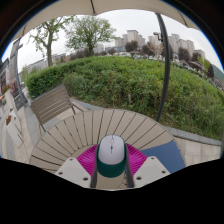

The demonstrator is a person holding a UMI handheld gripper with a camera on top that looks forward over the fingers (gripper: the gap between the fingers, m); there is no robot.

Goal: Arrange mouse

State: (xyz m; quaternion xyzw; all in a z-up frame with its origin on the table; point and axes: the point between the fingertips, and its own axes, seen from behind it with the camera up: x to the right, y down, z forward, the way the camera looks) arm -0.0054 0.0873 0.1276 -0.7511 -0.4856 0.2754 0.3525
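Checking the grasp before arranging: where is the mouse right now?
In the gripper view, the mouse sits between the gripper fingers' pink pads, above the slatted table.

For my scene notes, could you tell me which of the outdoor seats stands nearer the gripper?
The slatted round table's neighbour, the wooden bench just beyond the mouse, is nearest; farther seats are too indistinct.

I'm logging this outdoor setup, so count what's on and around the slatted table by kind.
Mouse, white and green, between the gripper fingers: 1
Blue mat: 1
Slatted table: 1
Slatted chair: 1
Pole: 1
Total: 5
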